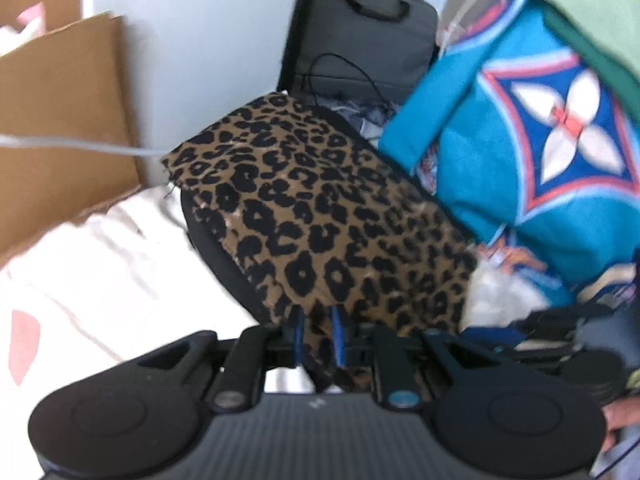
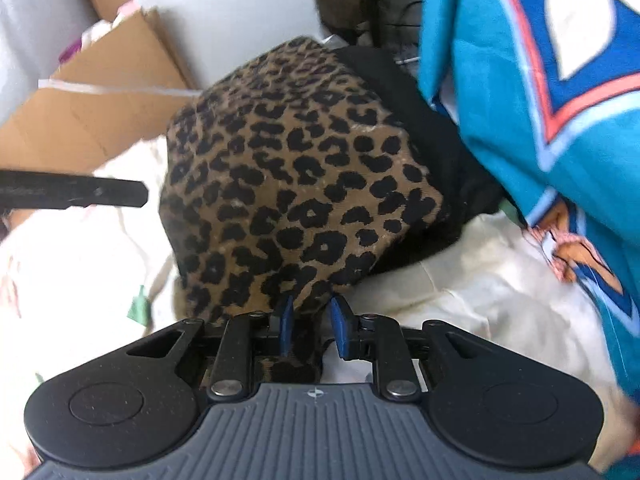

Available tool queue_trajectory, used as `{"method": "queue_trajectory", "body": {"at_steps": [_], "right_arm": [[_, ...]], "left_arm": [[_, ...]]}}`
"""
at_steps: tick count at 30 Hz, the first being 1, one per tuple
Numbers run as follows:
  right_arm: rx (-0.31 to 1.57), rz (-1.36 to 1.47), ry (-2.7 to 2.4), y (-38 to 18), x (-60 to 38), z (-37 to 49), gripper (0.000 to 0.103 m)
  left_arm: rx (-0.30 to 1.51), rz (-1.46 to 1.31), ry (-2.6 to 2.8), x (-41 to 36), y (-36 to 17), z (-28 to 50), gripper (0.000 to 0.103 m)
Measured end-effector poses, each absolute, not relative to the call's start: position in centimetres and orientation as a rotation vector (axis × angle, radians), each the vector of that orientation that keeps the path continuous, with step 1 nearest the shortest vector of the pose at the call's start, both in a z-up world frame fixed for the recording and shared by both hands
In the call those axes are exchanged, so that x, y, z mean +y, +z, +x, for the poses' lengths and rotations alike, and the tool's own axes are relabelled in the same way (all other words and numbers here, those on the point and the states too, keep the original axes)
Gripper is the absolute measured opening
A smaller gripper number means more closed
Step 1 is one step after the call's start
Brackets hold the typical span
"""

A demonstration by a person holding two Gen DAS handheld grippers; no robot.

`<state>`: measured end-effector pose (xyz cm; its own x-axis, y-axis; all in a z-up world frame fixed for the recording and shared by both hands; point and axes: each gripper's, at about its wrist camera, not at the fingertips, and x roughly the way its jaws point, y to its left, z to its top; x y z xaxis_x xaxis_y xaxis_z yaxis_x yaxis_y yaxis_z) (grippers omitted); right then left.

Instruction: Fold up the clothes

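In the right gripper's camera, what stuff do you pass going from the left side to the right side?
Cardboard box → leopard-print cloth, pinched by the right gripper → its black part → bright blue patterned blanket.

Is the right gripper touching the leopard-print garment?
Touching. The right wrist view shows the right gripper with leopard-print garment fabric pinched between its blue fingers.

No legible text or labels anywhere.
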<state>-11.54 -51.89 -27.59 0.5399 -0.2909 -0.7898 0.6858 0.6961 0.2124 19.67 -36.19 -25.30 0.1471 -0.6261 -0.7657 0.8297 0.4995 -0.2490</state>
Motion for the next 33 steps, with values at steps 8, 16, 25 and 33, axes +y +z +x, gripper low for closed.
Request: {"method": "queue_trajectory", "body": {"at_steps": [8,16,25,33], "right_arm": [[0.764,0.589,-0.639,-21.8,-51.2,-11.7,0.058],[0.813,0.651,-0.712,-17.1,-50.9,-11.6,0.103],[0.876,0.653,-0.743,-12.9,-49.5,-11.8,0.103],[0.924,0.641,-0.751,-7.6,-47.0,-12.1,0.103]], "left_arm": [[0.97,0.158,-0.935,-33.3,-19.7,19.7,0.085],[0.997,0.256,-0.873,-32.3,-15.6,20.7,0.098],[1.025,0.333,-0.795,-29.9,-9.4,21.8,0.102],[1.045,0.379,-0.714,-25.3,-3.7,21.5,0.102]]}}
